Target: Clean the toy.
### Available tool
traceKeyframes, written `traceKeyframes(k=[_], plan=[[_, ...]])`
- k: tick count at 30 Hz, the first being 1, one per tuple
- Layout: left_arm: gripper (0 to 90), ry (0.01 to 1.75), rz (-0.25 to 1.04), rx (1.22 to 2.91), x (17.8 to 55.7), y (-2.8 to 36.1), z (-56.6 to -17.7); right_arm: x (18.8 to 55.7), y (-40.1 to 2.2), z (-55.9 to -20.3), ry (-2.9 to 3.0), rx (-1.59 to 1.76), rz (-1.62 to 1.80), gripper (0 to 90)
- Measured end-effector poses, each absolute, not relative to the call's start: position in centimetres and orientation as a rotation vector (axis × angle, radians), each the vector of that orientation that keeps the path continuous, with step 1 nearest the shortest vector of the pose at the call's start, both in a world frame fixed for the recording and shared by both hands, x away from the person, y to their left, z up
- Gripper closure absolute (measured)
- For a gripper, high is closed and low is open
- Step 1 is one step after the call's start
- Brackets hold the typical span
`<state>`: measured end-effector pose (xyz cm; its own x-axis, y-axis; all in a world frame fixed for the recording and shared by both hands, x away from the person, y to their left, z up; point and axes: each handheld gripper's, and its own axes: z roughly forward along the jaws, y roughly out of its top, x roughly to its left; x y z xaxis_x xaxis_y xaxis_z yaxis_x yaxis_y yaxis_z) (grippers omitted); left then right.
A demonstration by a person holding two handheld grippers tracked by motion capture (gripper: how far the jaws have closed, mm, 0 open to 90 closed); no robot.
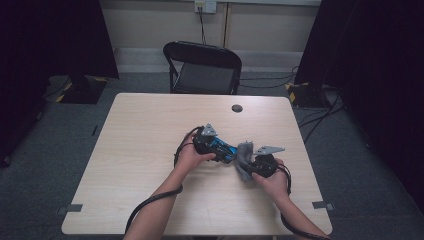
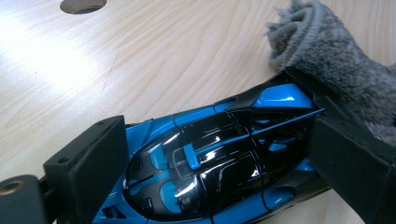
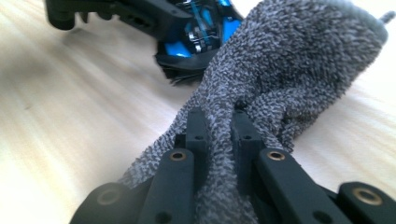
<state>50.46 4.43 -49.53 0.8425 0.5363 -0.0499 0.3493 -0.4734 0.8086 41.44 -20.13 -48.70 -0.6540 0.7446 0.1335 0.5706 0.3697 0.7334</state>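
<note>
A blue and black toy car lies on the wooden table, and my left gripper is shut on it, one black pad on each flank. From above the car shows between both hands near the table's middle. A grey fuzzy cloth is pinched between the jaws of my right gripper, which is shut on it. The cloth's free end rests against the car's tail. In the left gripper view the cloth drapes over the car's far end. The right gripper sits just right of the car.
A round hole is cut into the table near its far edge. A black folding chair stands behind the table. Cables trail from both grippers off the near edge.
</note>
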Motion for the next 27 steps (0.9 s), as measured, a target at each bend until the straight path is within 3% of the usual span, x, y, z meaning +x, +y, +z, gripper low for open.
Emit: traceKeyframes(k=[27], plan=[[5.1,0.648,0.276,2.118,50.5,4.6,-49.5,38.8,-17.1,-48.6,2.571,1.014,1.218,81.1]])
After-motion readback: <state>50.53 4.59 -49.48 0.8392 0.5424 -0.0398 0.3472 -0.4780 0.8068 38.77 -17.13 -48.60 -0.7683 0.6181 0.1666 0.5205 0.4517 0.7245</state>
